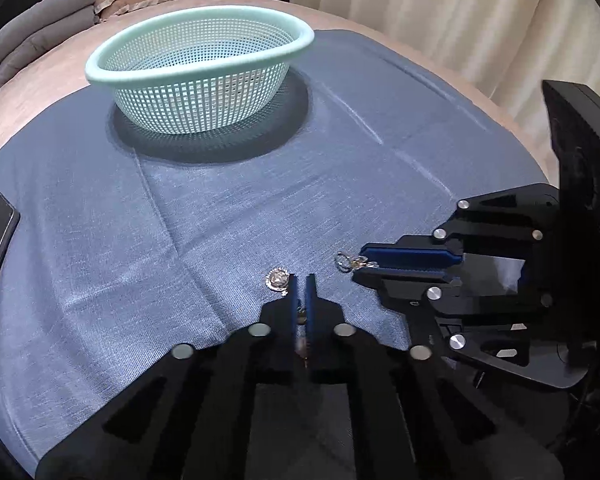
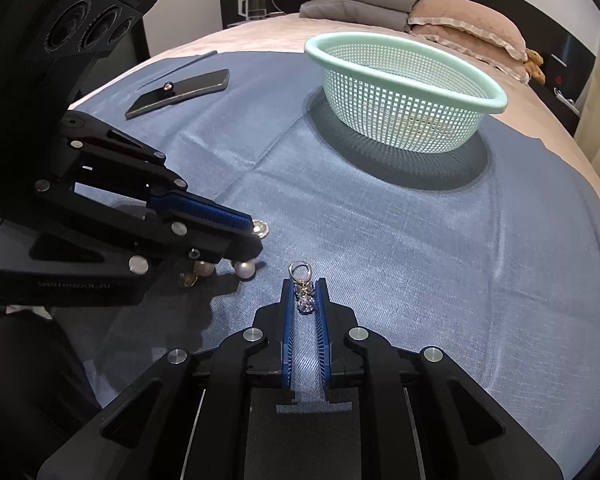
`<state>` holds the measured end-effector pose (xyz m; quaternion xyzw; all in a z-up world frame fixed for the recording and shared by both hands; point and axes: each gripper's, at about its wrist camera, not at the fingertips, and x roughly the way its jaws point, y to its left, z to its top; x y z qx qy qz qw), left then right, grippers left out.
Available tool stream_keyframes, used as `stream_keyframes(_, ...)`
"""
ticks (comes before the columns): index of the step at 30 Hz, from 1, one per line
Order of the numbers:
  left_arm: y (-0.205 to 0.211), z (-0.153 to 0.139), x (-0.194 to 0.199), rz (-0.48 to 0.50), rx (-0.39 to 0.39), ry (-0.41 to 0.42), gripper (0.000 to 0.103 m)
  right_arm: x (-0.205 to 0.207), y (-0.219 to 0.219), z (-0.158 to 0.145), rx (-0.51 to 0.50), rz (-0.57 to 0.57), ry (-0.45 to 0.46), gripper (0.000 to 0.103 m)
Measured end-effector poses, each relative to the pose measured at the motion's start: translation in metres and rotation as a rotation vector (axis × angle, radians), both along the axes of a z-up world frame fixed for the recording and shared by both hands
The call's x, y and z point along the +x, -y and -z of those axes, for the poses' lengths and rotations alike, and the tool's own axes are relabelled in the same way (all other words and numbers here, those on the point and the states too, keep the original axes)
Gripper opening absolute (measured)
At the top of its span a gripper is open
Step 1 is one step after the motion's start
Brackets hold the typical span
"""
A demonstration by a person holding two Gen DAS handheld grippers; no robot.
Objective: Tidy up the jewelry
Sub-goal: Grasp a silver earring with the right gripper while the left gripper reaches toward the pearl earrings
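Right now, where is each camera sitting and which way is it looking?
Left wrist view: sits on the left gripper, looking down its shut fingers at the blue cloth and a silver brooch; the right gripper shows.
Right wrist view: sits on the right gripper, looking at the ring-topped earring between its fingers; the left gripper shows.
Both see the mint mesh basket, brooch and cloth.

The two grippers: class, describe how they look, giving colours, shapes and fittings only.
Both the left gripper and the right gripper are matt black plastic, built from angular linked bars with slot-shaped cut-outs. Round silver rivets mark the joints. Each carries two long, narrow fingers lined with ribbed blue pads. Seen from the right wrist, the left gripper's black housing has round recessed circles. No sleeves or cables are clearly visible.
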<state>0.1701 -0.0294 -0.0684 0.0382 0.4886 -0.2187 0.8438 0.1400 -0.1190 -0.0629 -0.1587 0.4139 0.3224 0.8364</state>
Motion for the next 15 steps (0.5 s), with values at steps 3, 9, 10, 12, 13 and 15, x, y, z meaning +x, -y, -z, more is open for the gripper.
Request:
stream_keyframes(3,0.001,0.001,-0.003,0.001,0.007,0.004,0.001,-0.004,0.007,-0.001,-0.004,0.013,0.002,0.010)
stream_keyframes(9,-0.012,-0.010,-0.002,-0.042,-0.018,0.010,0.001,-0.010,0.018,-0.005,0.013,0.041,0.008,0.010)
stream_keyframes(10,-0.015,-0.012,-0.002,-0.050,-0.021,0.015,0.000,-0.010,0.019,-0.006,0.019,0.044,0.009,0.010)
stream_keyframes(12,-0.020,-0.017,-0.002,-0.056,-0.026,0.019,0.000,-0.011,0.022,-0.008,0.028,0.049,0.012,0.010)
stream_keyframes(13,-0.023,-0.020,-0.004,-0.060,-0.023,0.026,0.000,-0.011,0.024,-0.009,0.032,0.051,0.015,0.010)
stream_keyframes(15,-0.022,-0.021,-0.005,-0.056,-0.024,0.018,0.000,-0.011,0.024,-0.011,0.041,0.051,0.016,0.010)
